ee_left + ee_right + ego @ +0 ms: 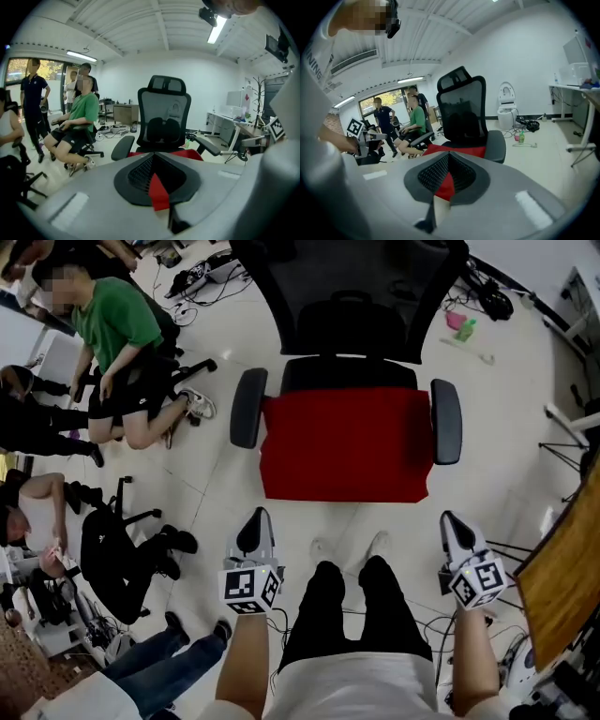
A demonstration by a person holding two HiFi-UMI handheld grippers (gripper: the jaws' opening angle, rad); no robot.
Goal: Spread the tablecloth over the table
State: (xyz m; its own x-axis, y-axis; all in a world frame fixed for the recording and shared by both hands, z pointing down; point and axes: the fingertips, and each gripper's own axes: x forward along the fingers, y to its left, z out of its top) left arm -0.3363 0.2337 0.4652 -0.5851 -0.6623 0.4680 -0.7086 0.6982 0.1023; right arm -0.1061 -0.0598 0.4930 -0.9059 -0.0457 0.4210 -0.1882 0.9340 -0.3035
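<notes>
Both pairs of jaws are closed, with only a red sliver showing in each slit, and I can't tell whether it's pinched. The left gripper (256, 517) and right gripper (451, 519) sit just short of the red tablecloth (347, 442), which is draped over the office chair (352, 329) seat. Each marker cube (249, 589) carries black-and-white squares and no readable words.

Red tablecloth (345, 442) lying flat over seat of black office chair (349, 296), near edge hanging over seat front. Wearer standing just before chair, with black trousers (347, 615) and pale shoes (378, 545) showing below. Left gripper (254, 521) and right gripper (454, 523) hovering low on either side of legs, tips pointing toward cloth but not touching it. Wooden table (567, 573) edging in at right. Person in green shirt (117, 320) sitting at upper left, with others sitting low along left side.
</notes>
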